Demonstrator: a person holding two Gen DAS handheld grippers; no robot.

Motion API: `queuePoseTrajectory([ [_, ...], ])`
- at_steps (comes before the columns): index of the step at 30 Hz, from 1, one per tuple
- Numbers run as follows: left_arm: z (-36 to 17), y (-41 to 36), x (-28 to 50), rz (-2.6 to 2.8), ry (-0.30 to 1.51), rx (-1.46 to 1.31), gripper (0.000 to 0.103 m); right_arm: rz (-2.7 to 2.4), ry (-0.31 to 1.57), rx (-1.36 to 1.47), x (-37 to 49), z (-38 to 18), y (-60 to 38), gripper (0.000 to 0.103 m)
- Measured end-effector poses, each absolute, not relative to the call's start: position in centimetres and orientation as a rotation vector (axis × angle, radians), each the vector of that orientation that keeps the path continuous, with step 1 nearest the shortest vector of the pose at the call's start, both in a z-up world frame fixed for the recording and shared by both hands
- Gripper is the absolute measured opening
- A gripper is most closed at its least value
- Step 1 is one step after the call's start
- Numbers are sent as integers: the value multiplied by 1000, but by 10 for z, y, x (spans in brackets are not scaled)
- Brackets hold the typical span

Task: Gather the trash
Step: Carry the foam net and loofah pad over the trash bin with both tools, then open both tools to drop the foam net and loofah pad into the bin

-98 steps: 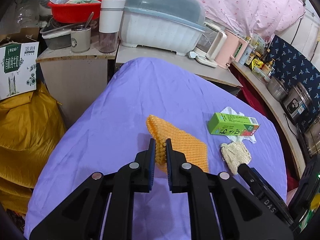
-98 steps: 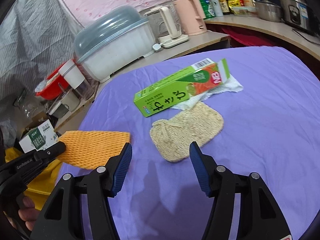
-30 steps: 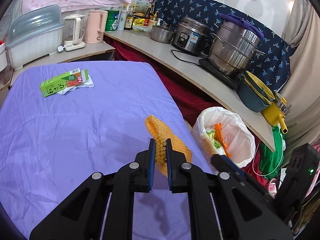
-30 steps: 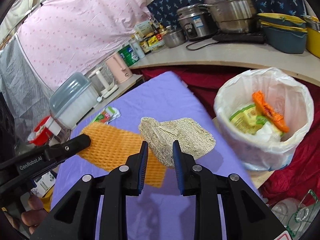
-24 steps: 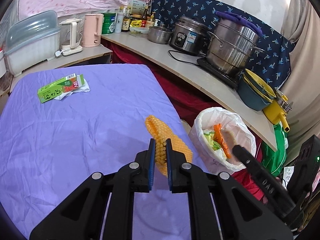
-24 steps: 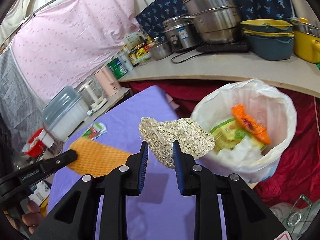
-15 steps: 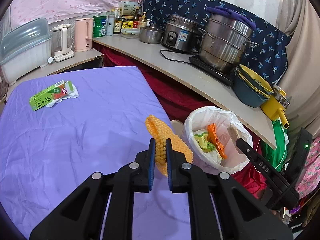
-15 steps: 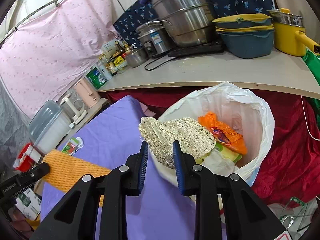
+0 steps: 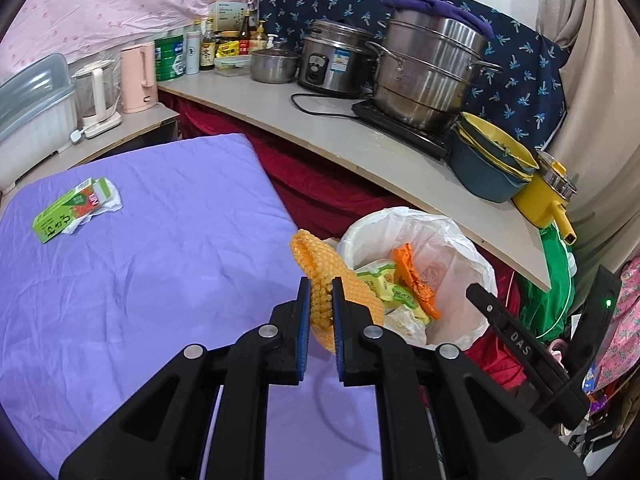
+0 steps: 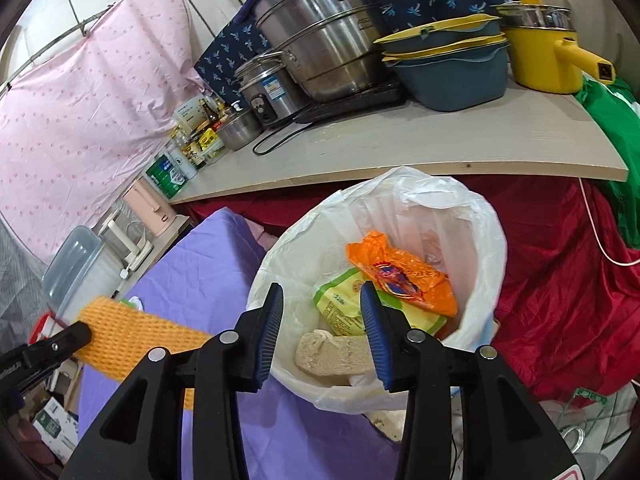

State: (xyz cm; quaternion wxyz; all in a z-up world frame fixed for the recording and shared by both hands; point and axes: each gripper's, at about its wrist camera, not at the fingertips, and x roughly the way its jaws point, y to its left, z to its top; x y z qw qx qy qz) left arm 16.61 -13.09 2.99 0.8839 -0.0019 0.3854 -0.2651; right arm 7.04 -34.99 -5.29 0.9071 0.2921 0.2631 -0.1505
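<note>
My left gripper is shut on an orange foam net, held over the purple table's right edge beside the white-lined trash bin. In the right wrist view the same orange net hangs at the lower left. My right gripper hovers over the bin with its jaws opening and nothing between them. The beige loofah pad lies inside the bin below the fingers, next to green and orange wrappers. A green box on a white tissue lies at the table's far left.
A curved counter behind the bin carries steel pots, a rice cooker, blue and yellow bowls and a yellow kettle. Red cloth hangs under it. A pink kettle and a dish box stand at the back left. The purple tablecloth covers the table.
Both grippers moved right from the table toward the bin. The right gripper opened and the loofah pad dropped from its jaws into the bin. The left gripper kept its hold on the orange net.
</note>
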Motion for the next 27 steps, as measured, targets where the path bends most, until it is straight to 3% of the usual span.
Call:
queuePoseTrajectory([
  [9,38,-190,167,-659,796,12,11,-374,510,630,33,-46,-370,44],
  [10,37,-195,168,-663,801,13,14,-379,507,633,30,-46,-372,44],
  [12,35,-204,170,-655,794,18,34,-385,504,639,27,-45,-376,44],
  [13,34,-206,171,-644,792,21,50,-388,503,640,25,-45,-377,44],
  [14,34,-207,172,-634,786,18,53,-391,502,641,23,-45,-378,44],
  [27,36,-165,186,-527,765,-21,56,-354,498,621,29,-36,-362,48],
])
